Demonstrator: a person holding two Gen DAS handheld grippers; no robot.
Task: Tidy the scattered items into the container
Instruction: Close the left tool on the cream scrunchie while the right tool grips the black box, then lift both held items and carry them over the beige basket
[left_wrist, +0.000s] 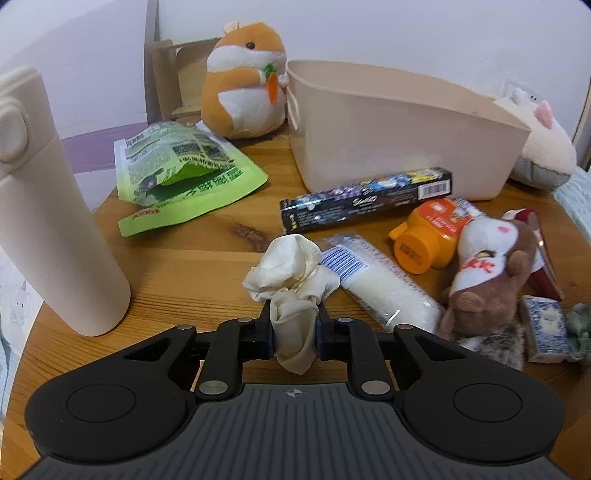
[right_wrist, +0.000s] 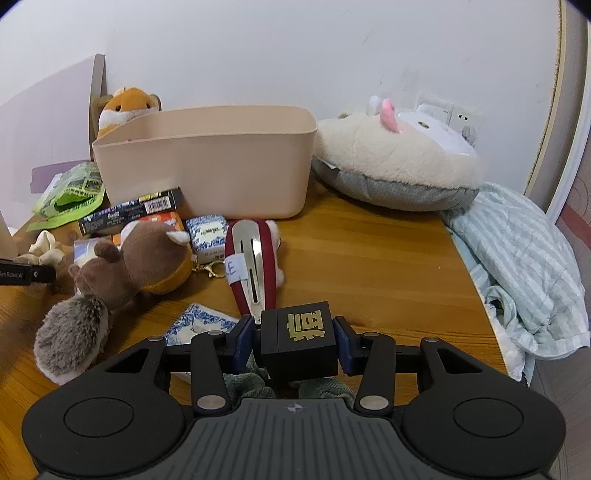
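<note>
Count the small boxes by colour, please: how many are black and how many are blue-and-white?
Black: 2, the long box and the cube.
Blue-and-white: 2, the far box and the near box.
Total: 4.

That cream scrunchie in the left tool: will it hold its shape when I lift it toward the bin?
Probably not. The cream scrunchie looks like soft, crumpled fabric, so it should sag and flop. It bulges above and hangs below the left tool, suggesting it squashes easily. Likely very light and unbreakable.
</note>
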